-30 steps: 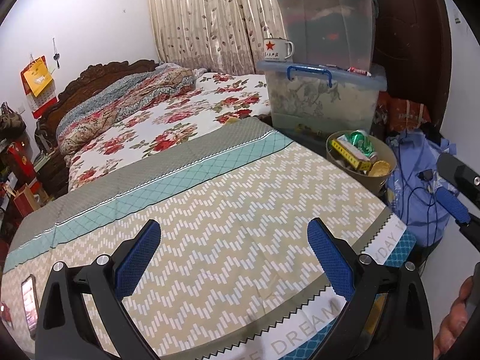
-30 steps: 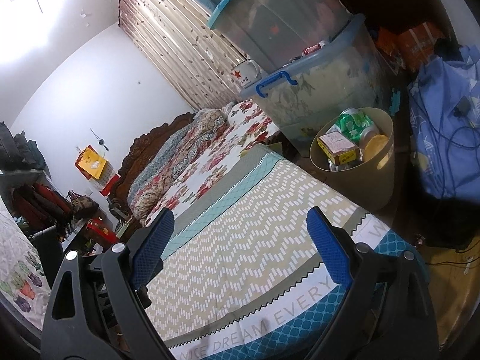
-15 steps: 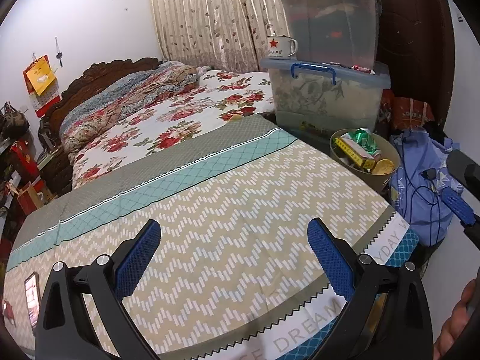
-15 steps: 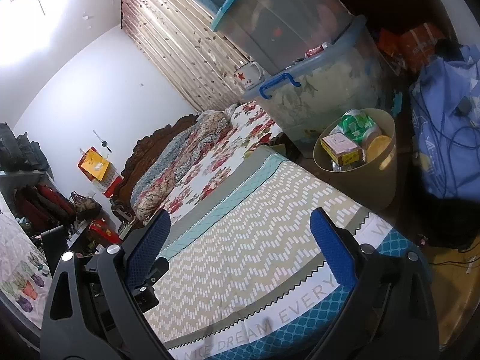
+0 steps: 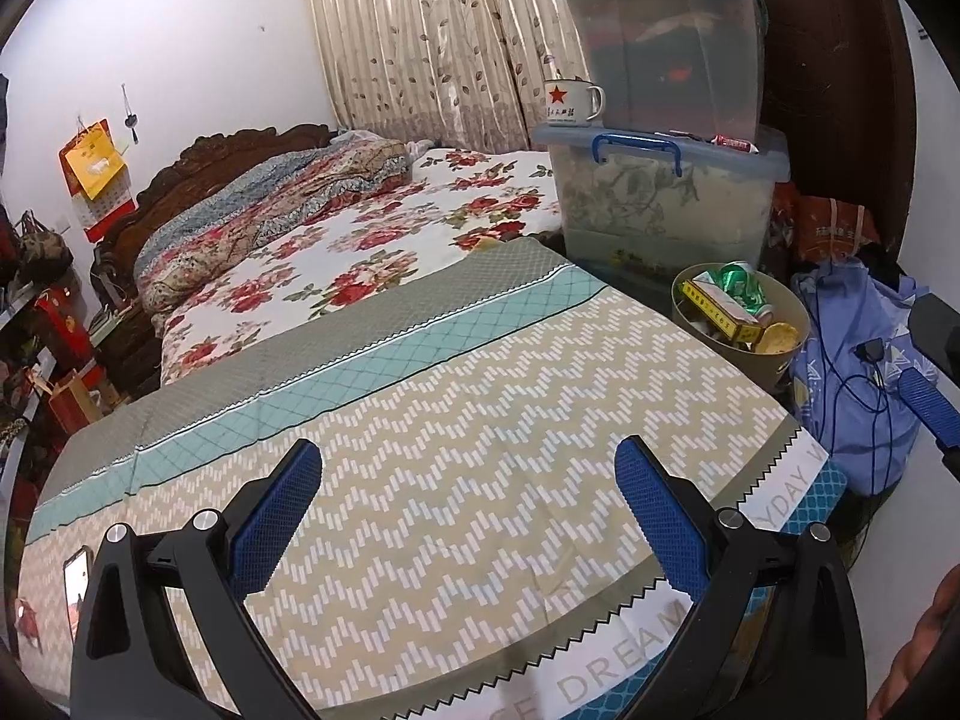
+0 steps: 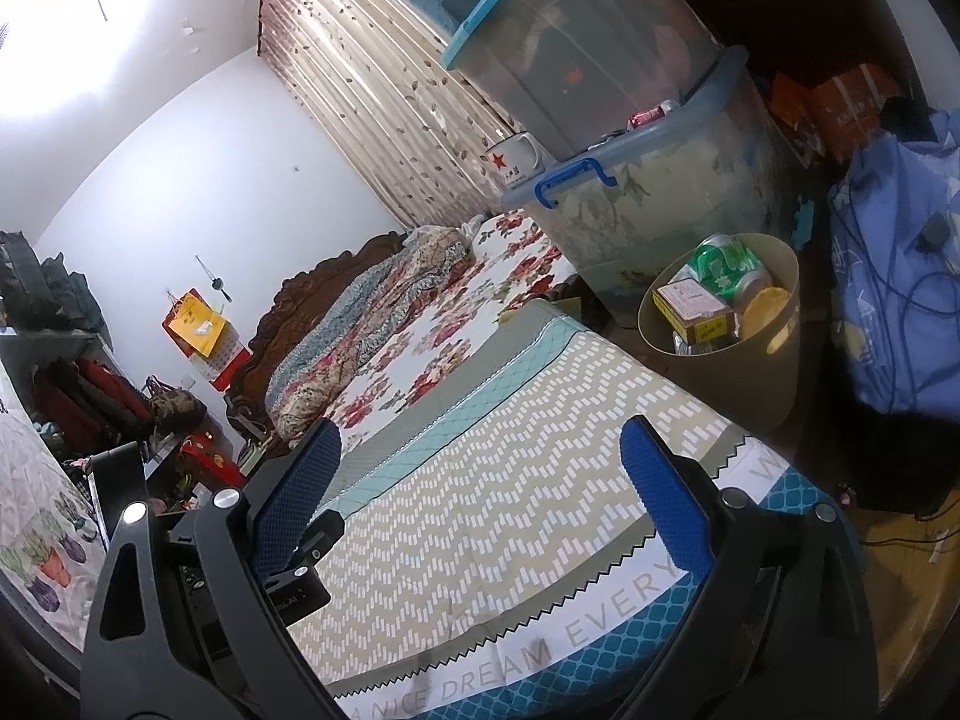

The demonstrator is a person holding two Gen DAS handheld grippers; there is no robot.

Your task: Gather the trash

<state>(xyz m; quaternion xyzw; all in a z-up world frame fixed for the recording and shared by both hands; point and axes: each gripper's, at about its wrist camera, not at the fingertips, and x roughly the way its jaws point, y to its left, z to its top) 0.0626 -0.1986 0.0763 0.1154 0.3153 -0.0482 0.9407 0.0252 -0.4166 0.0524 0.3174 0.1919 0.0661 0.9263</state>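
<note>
A tan waste bin (image 5: 780, 363) stands on the floor beyond the bed's far right corner; it also shows in the right wrist view (image 6: 774, 384). It holds a green can (image 6: 726, 267), a yellow box (image 6: 690, 306) and a round yellow piece (image 6: 765, 309). My left gripper (image 5: 468, 516) is open and empty above the zigzag bedspread (image 5: 456, 456). My right gripper (image 6: 480, 498) is open and empty over the bed's foot edge. A right fingertip (image 5: 927, 408) shows in the left wrist view.
Two stacked plastic storage boxes (image 5: 660, 198) stand behind the bin, with a star mug (image 5: 570, 102) on the lower lid. A blue bag with cables (image 5: 858, 372) lies right of the bin. A phone (image 5: 77, 585) lies on the bed's left. A folded floral quilt (image 5: 270, 204) lies near the headboard.
Both grippers have drawn back and up slightly from the bed; the bin and boxes look a little farther away. Both stay open and empty.
</note>
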